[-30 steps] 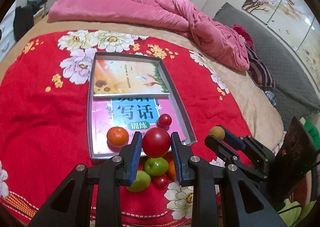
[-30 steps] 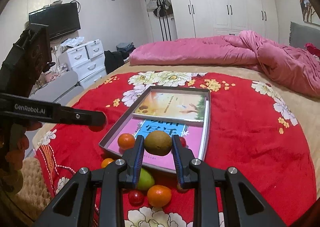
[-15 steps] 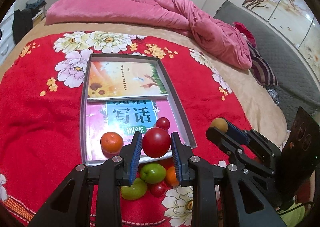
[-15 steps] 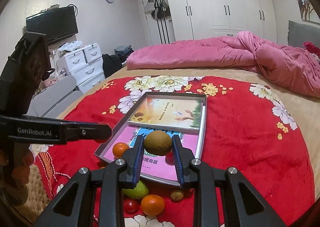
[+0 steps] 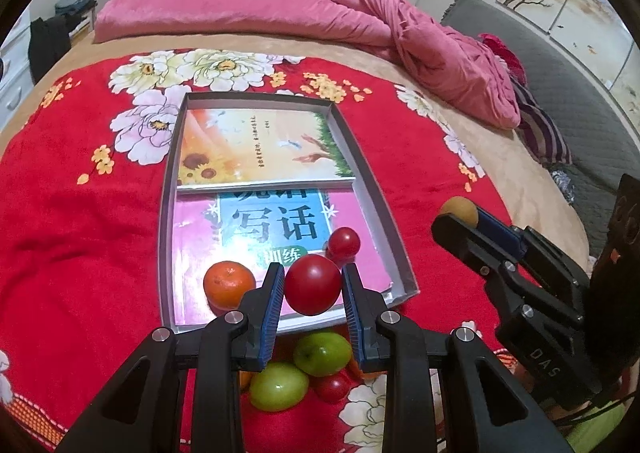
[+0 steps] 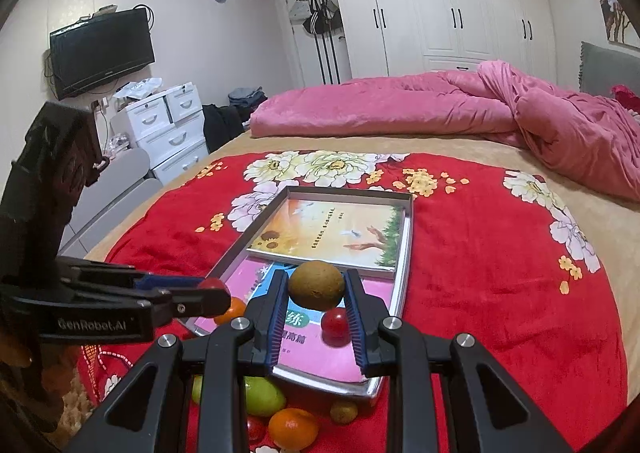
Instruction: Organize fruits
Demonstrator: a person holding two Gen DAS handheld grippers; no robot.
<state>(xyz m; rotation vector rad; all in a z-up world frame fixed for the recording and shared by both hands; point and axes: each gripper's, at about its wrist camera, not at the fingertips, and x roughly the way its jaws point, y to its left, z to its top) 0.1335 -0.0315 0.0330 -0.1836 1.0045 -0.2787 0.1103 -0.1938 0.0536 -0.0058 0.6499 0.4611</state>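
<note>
My left gripper (image 5: 312,287) is shut on a big red tomato (image 5: 313,285), held over the near end of the silver tray (image 5: 382,209). My right gripper (image 6: 316,287) is shut on a brown kiwi (image 6: 316,285), held above the tray's near end (image 6: 406,245); it also shows in the left wrist view (image 5: 460,213). On the books in the tray lie an orange tangerine (image 5: 229,283) and a small red tomato (image 5: 344,242). Loose fruit lies on the red blanket before the tray: two green apples (image 5: 322,353), (image 5: 279,385), a tangerine (image 6: 293,429), a small brown fruit (image 6: 343,411).
Two books line the tray, a sunflower cover (image 5: 256,147) at the far end and a pink one (image 5: 276,229) nearer. A pink duvet (image 5: 320,13) is bunched at the far side of the bed. White drawers (image 6: 168,125) and a TV (image 6: 102,51) stand left.
Both grippers have moved forward over the tray's near end, each still holding its fruit. The tray and its fruits look closer in both views.
</note>
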